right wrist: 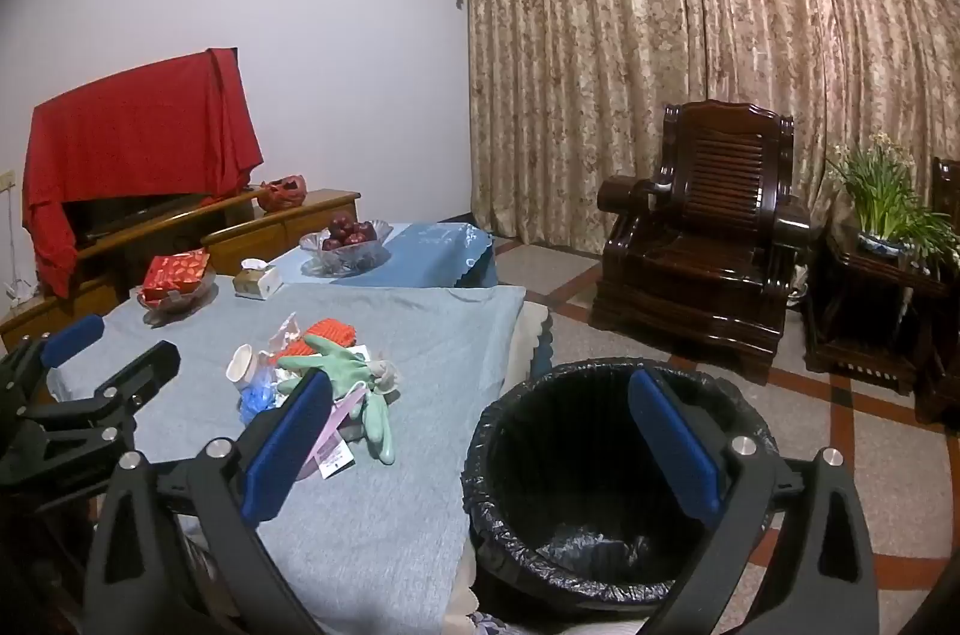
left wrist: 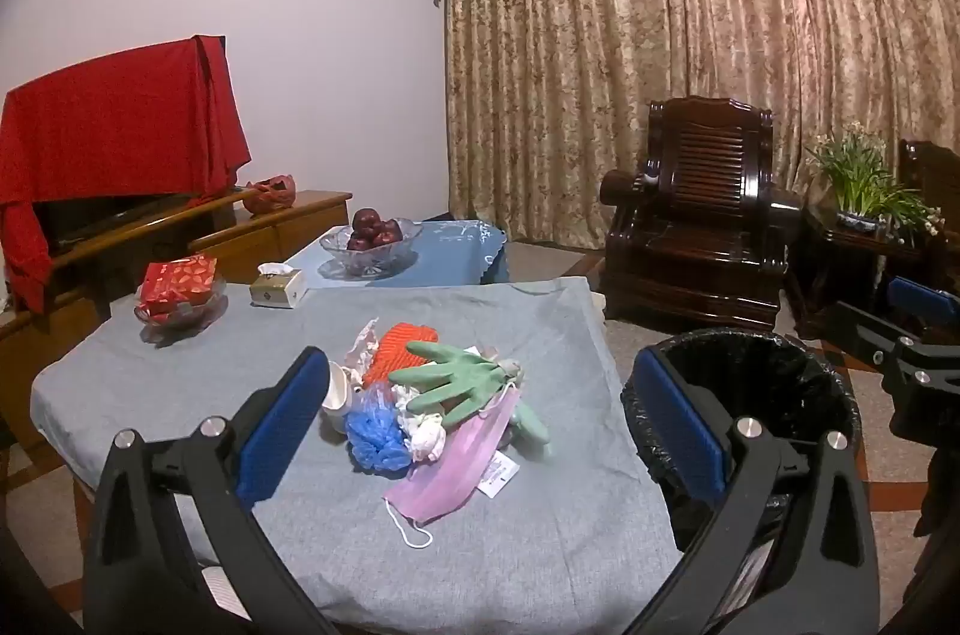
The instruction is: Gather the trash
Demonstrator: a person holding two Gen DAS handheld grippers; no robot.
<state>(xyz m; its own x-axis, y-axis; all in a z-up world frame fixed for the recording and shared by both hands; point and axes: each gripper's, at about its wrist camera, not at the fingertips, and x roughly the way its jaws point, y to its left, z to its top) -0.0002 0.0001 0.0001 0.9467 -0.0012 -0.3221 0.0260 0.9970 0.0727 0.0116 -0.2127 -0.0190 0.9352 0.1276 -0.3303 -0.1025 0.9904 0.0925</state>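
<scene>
Trash lies in a heap near the middle of the grey-clothed counter: a green glove, a pink face mask, a crumpled blue plastic piece, an orange net and a white cup, all touching or overlapping. Just beside the counter's right edge stands a bin lined with a black bag. The left hand-held gripper hovers before the heap, jaws spread wide, pinching nothing. The right hand-held gripper hangs above the bin's near side, equally spread and empty. Farther back on the counter sit a tissue box and a glass bowl of red packets.
</scene>
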